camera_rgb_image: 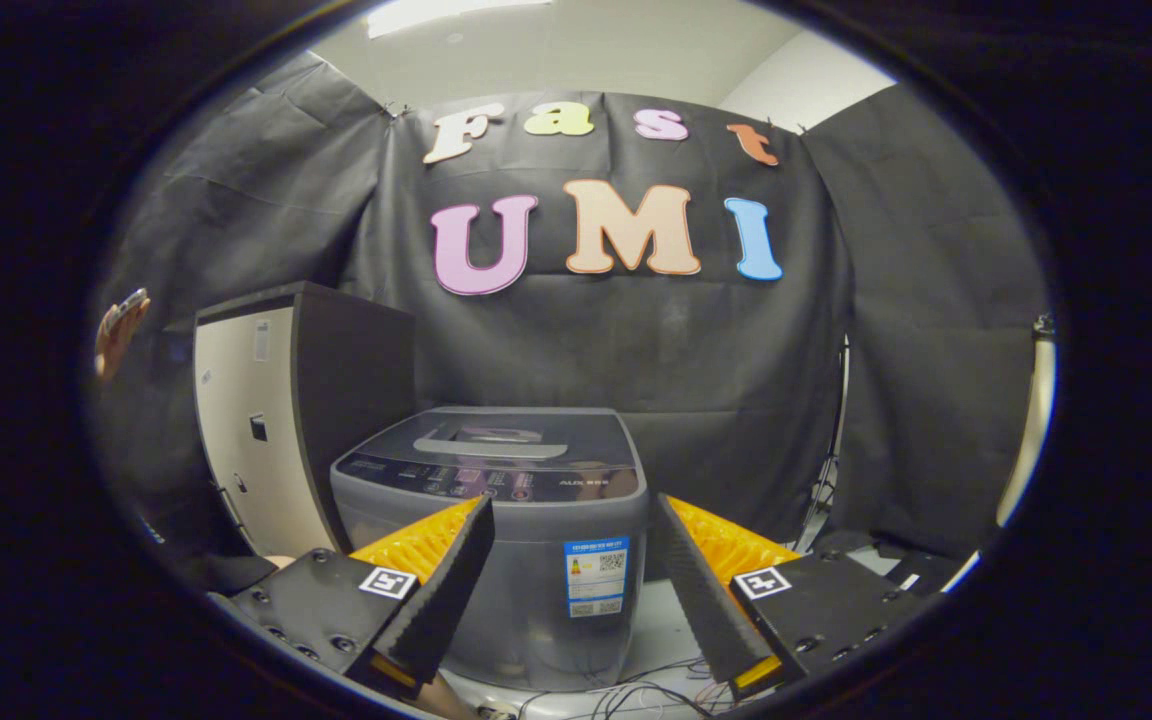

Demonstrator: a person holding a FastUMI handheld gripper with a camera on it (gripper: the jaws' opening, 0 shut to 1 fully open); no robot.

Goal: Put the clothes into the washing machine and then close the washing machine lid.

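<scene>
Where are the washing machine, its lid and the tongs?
washing machine [526, 600]: gripper view, bare grey front wall.
lid [506, 432]: gripper view, flat top panel, shut.
tongs [573, 520]: gripper view, midway between the open tips, nothing held.

The gripper [571, 520] sat wide open with air between its fingers. Ahead, the washing machine [496, 520] had its lid [506, 440] down, blocking the tub; a cabinet [276, 420] crowded its left.
</scene>
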